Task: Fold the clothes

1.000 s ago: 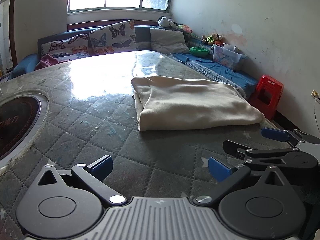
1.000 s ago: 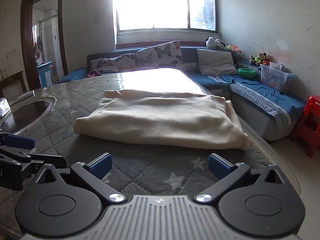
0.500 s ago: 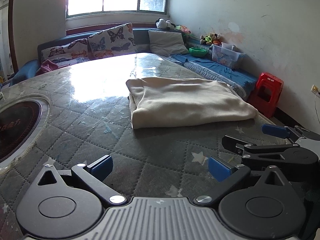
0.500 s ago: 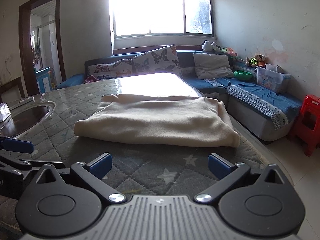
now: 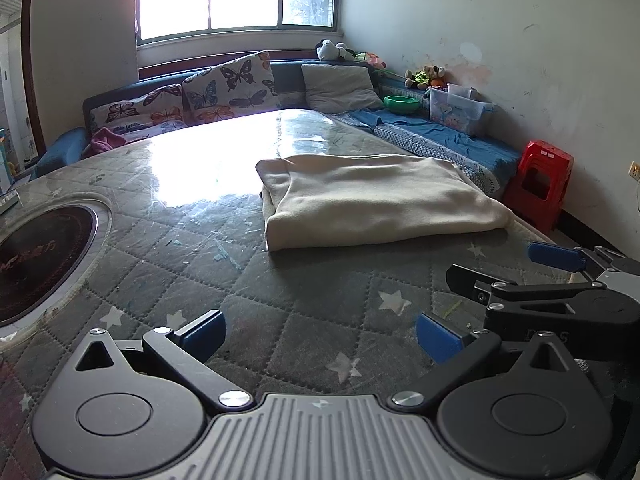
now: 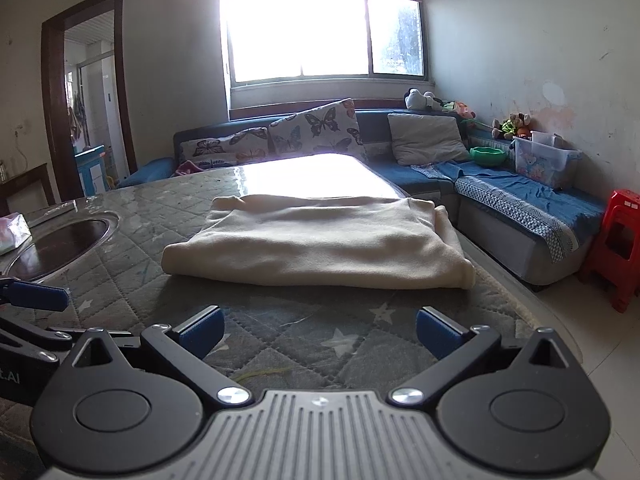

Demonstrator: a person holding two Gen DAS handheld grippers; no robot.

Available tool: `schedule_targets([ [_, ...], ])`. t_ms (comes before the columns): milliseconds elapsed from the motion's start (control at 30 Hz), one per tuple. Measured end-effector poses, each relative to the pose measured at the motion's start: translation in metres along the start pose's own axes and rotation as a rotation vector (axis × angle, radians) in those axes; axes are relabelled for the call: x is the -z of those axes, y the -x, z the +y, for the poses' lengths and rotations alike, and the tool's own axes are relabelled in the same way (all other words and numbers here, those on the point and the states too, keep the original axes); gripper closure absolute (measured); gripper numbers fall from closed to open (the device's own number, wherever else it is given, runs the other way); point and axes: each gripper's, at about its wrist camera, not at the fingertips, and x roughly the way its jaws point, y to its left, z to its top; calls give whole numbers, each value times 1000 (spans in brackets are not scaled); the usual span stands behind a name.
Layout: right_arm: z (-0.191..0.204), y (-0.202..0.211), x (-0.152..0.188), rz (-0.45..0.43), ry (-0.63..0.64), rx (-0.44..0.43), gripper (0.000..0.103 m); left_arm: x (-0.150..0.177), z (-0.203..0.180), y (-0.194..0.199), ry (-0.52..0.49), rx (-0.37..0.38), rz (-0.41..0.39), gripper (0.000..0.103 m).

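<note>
A cream garment (image 5: 376,200) lies folded into a flat rectangle on the quilted grey table cover (image 5: 280,292); it also shows in the right wrist view (image 6: 320,244). My left gripper (image 5: 320,334) is open and empty, short of the garment's near left corner. My right gripper (image 6: 320,330) is open and empty, short of the garment's near edge. The right gripper also shows at the right of the left wrist view (image 5: 560,280). A blue fingertip of the left gripper (image 6: 36,296) shows at the left of the right wrist view.
A round dark inset (image 5: 36,264) sits in the table at the left. A blue sofa (image 6: 500,184) with butterfly cushions (image 6: 312,128) wraps the far side and right. A red stool (image 6: 616,248) stands on the floor by the table's right edge.
Both grippers have drawn back and risen a little from the folded garment, which now looks farther off. Both stay open. The garment has not moved.
</note>
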Motion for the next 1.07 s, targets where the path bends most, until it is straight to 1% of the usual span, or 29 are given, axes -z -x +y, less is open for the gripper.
schedule_targets([
  [367, 0, 7, 4, -9, -17, -6, 0, 4, -1, 4, 9, -34, 15, 0],
  [1067, -3, 12, 5, -23, -23, -7, 0, 5, -11, 4, -13, -44, 24, 0],
])
